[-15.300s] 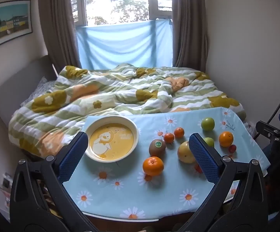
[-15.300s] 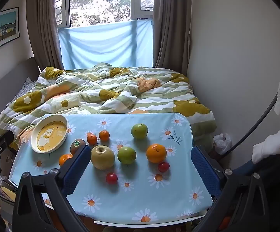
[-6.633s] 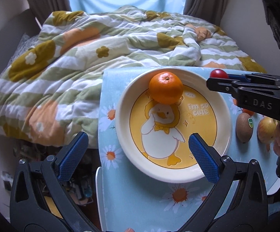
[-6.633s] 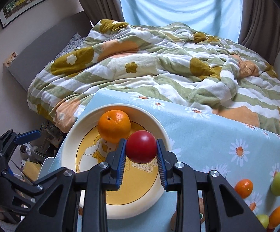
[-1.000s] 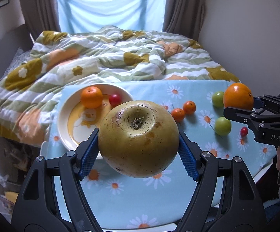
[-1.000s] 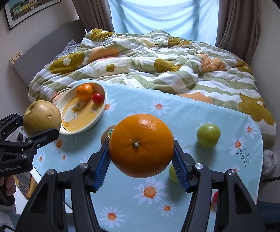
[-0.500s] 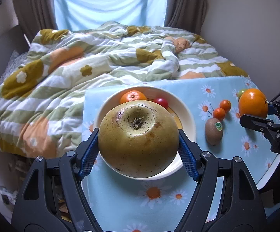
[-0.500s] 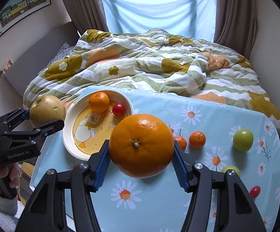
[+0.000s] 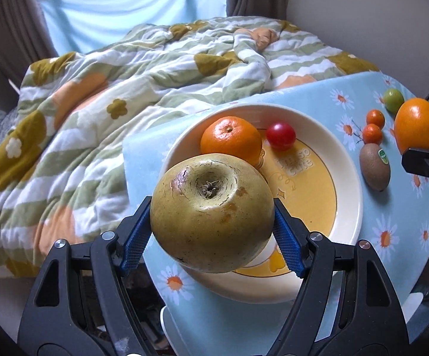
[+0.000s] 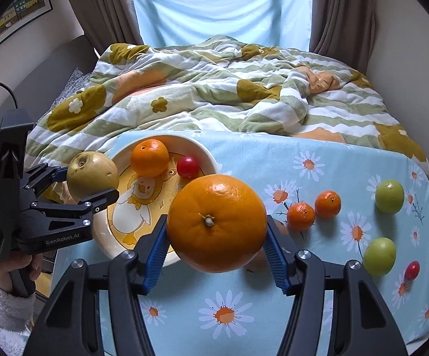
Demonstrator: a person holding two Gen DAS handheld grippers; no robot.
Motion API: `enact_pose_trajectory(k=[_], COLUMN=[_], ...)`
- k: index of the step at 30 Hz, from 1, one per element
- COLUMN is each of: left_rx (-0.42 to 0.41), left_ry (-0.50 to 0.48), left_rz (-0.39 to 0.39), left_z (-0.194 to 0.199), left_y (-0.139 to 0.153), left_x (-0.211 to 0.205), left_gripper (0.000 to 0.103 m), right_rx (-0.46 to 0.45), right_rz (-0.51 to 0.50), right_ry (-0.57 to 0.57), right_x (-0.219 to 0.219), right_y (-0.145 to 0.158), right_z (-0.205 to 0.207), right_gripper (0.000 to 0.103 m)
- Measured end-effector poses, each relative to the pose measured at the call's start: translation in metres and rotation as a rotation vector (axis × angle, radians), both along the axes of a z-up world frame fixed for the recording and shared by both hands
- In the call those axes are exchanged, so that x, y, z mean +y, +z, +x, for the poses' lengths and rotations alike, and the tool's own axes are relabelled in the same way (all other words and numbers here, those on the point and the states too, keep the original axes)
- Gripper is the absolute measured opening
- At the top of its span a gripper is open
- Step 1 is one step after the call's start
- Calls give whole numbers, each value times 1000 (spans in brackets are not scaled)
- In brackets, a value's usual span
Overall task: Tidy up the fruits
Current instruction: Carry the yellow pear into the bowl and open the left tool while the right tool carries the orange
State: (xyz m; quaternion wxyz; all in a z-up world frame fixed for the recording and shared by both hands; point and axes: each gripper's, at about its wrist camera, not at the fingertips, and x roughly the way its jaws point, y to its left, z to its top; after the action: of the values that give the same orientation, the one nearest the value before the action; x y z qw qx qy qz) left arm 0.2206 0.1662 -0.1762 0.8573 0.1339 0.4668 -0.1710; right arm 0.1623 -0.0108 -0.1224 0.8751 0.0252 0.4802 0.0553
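My left gripper (image 9: 213, 231) is shut on a large yellow-green pear (image 9: 211, 212) and holds it above the near left rim of the cream duck plate (image 9: 347, 178). The plate holds a mandarin (image 9: 230, 141) and a red cherry tomato (image 9: 280, 136). My right gripper (image 10: 215, 244) is shut on a big orange (image 10: 216, 222), held above the table just right of the plate (image 10: 205, 152). The left gripper with the pear (image 10: 92, 175) also shows in the right wrist view.
On the daisy tablecloth (image 10: 318, 154) lie two small mandarins (image 10: 300, 216), two green fruits (image 10: 389, 196), a red cherry tomato (image 10: 412, 270) and a kiwi (image 9: 374, 167). A rumpled bed quilt (image 10: 214, 89) lies beyond the table. The table's left edge is beside the plate.
Both grippers have moved closer to the plate with their fruit. The pear now hangs over the plate's near left rim, and the orange is nearer the plate's right side.
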Motion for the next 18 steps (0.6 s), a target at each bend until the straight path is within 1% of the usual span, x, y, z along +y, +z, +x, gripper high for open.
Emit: enact_pose_trajectory(k=[5, 10, 12, 13, 14, 15, 17, 18], left_rx=[3, 9, 23, 12, -5, -31, -67, -79], left_ry=[-41, -32, -30, -34, -44, -48, -48, -42], left_rz=[47, 34, 30, 36, 31, 23, 8, 6], left_z=[7, 11, 12, 11, 9, 6, 3, 2], left_y=[-13, -16, -19, -19, -15, -9, 1, 6], left_x=[-4, -3, -3, -5, -6, -7, -9, -9], left_gripper=[82, 82, 82, 85, 91, 93, 103, 103], right_rx=[7, 11, 10, 10, 10, 9, 8, 8], right_rz=[4, 8, 7, 6, 6, 7, 9, 12], right_ry=[-40, -71, -78, -80, -83, -85, -86, -86], right_x=[2, 1, -1, -2, -2, -3, -4, -4], right_y=[-3, -4, -3, -3, -2, -1, 0, 0], right_z=[1, 0, -1, -1, -1, -2, -2, -2], right_gripper=[56, 56, 56, 56, 56, 56, 56, 56])
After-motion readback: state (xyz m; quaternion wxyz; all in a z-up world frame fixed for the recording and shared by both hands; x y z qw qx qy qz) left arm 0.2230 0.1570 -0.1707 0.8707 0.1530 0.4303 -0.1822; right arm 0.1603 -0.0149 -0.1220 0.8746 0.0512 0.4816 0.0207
